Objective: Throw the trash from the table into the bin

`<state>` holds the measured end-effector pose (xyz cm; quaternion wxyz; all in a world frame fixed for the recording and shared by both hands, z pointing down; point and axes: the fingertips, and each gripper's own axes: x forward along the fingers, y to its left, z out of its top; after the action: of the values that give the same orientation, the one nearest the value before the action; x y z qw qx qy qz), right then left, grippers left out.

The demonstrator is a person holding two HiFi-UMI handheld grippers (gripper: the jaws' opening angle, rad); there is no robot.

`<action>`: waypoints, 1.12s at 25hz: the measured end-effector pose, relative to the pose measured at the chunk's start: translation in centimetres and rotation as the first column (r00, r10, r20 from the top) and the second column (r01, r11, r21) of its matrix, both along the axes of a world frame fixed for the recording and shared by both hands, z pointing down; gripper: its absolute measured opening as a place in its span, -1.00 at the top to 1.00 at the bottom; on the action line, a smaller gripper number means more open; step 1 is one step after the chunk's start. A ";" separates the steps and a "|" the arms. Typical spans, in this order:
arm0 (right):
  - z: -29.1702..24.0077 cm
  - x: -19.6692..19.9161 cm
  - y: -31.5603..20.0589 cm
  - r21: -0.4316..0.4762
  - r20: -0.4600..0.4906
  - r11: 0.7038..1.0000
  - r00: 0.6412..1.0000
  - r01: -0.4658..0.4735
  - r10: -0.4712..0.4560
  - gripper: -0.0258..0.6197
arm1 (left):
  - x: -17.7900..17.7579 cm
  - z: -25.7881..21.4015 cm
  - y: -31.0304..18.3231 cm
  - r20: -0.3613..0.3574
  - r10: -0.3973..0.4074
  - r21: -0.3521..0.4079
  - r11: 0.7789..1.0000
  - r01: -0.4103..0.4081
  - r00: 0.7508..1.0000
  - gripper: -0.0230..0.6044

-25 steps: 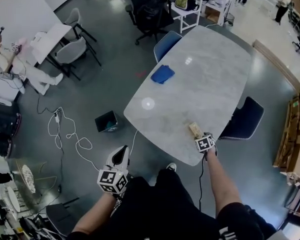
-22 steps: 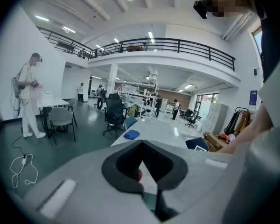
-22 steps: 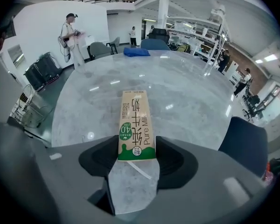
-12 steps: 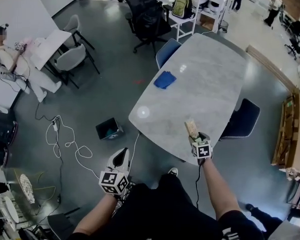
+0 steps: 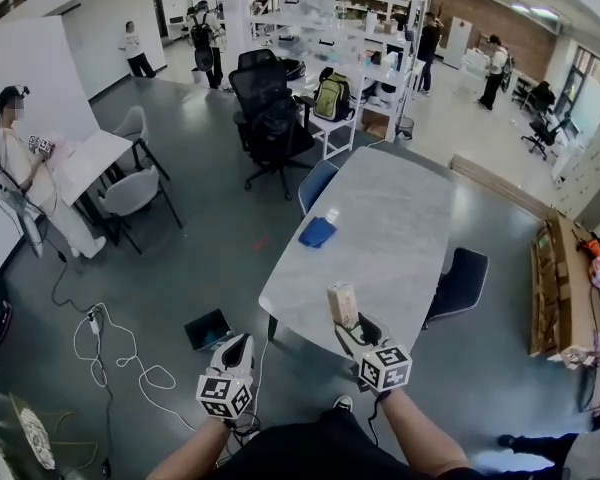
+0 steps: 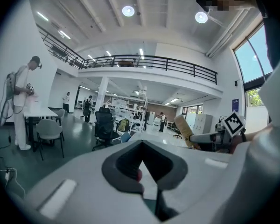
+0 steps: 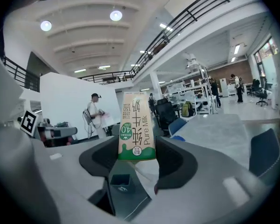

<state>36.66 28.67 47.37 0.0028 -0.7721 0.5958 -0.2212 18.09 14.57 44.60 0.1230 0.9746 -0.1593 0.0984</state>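
Note:
A beige and green milk carton (image 5: 341, 304) stands upright in my right gripper (image 5: 349, 325), which is shut on its lower end, above the near end of the grey marble table (image 5: 400, 218). In the right gripper view the carton (image 7: 136, 127) fills the middle between the jaws. My left gripper (image 5: 241, 342) hangs over the floor left of the table, shut and holding nothing (image 6: 142, 171). A dark bin (image 5: 209, 329) sits on the floor just beyond it. A blue cloth (image 5: 318, 232) lies on the table's left side.
A small pale object (image 5: 331, 214) lies by the blue cloth. Blue chairs stand at the table's far left (image 5: 315, 183) and right (image 5: 460, 280). A white cable (image 5: 120, 353) loops across the floor to the left. A person (image 5: 20, 158) stands at a white desk far left.
The right gripper has lifted the carton off the table's near end and brought it left, toward me. The head view has tilted up. The left gripper has stayed low and shut.

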 end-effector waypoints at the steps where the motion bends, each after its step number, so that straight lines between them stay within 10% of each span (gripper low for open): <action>1: -1.0 -1.4 -0.5 0.018 -0.006 1.000 1.000 0.009 -0.009 0.08 | -0.5 -0.2 -0.5 -0.007 0.004 0.000 1.000 -0.004 1.000 0.93; 9: -1.5 -11.5 -5.1 0.031 -0.023 0.997 0.997 0.075 -0.074 0.08 | -9.2 -0.1 -4.6 -0.047 -0.020 0.020 1.000 0.021 0.999 0.92; 17: -2.0 -19.9 -15.1 0.012 -0.039 0.969 0.968 0.248 -0.248 0.08 | -21.0 0.8 -11.7 -0.044 -0.210 0.031 0.977 0.211 0.977 0.93; 28: 0.2 -28.0 -35.5 0.013 -0.001 0.808 0.808 0.589 -0.589 0.08 | -32.4 2.8 -23.1 0.015 -0.578 0.015 0.816 0.578 0.816 0.92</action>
<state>8.66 -6.85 47.57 -0.0600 -0.5490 0.8072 -0.2085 -14.29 -8.56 47.36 0.1409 0.8800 -0.4490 0.0648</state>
